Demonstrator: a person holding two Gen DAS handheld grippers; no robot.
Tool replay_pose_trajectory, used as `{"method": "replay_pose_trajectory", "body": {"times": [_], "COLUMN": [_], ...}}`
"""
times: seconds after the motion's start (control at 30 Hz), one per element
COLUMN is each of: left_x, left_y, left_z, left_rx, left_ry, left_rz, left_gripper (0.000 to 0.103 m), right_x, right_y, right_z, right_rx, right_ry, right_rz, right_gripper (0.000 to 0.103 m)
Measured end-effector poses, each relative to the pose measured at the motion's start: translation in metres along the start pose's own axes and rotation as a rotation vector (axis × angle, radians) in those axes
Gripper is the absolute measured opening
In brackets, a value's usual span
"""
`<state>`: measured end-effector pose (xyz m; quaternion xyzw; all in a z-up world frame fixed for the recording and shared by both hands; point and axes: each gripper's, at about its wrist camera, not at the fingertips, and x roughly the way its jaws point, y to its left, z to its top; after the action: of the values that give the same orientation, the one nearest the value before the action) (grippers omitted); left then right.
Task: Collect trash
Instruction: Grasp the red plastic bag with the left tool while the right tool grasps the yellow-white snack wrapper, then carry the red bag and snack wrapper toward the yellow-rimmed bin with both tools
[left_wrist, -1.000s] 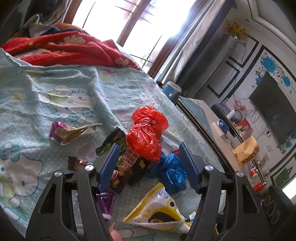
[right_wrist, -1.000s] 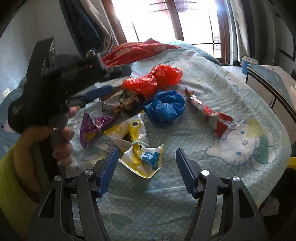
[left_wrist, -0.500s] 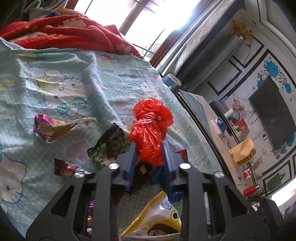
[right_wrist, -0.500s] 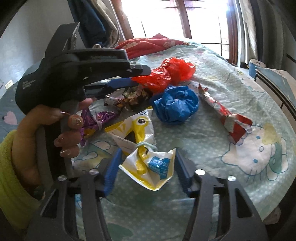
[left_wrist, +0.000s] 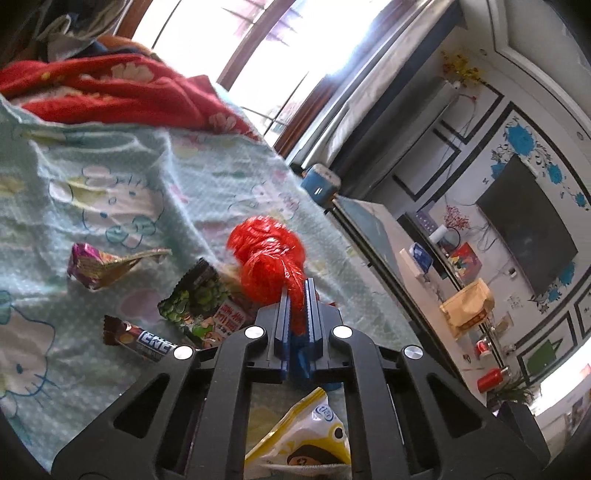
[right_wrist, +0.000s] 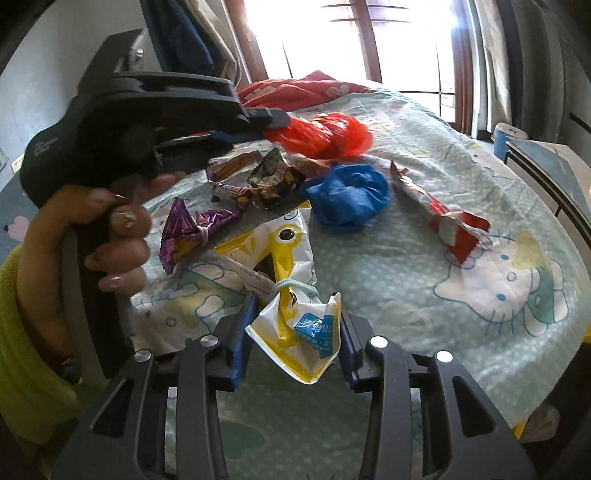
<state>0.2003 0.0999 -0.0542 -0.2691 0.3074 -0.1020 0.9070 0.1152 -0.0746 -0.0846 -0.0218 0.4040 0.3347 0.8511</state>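
Note:
Trash lies on a bed sheet (right_wrist: 406, 295) printed with cartoon cats. My left gripper (left_wrist: 297, 291) is shut on the lower end of a crumpled red plastic bag (left_wrist: 266, 258), also seen as the red plastic bag (right_wrist: 325, 133) in the right wrist view. My right gripper (right_wrist: 295, 339) is closing its jaws on a yellow-and-white snack bag (right_wrist: 288, 266), whose torn end touches both pads. Beyond lie a blue plastic bag (right_wrist: 347, 199), a red-and-white wrapper (right_wrist: 443, 221), a purple wrapper (right_wrist: 192, 229) and green snack packets (left_wrist: 199, 299).
A hand (right_wrist: 110, 229) with a yellow-green sleeve holds the left gripper's handle at the left. A red blanket (left_wrist: 110, 88) is bunched at the far end of the bed. A glass-topped cabinet (left_wrist: 388, 240) and a blue bin (left_wrist: 321, 182) stand beside the bed's right edge.
The left jaws went from wide open to shut on the red bag. The right jaws narrowed from well clear of the yellow snack bag to touching it.

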Motion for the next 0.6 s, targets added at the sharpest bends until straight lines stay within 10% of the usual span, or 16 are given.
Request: {"method": "replay_pose_trajectory", "body": {"times": [0.6], "left_x": [-0.055], "left_y": [-0.039], "left_z": [0.012], "left_rx": [0.071], "left_ry": [-0.125], "left_rz": [-0.106], "left_gripper": [0.003], "right_x": [-0.060], "right_y": [-0.028], "right_z": [-0.003], "right_rx": [0.079], "right_ry": [-0.127], "right_rz": [-0.074], "right_gripper": [0.036]}}
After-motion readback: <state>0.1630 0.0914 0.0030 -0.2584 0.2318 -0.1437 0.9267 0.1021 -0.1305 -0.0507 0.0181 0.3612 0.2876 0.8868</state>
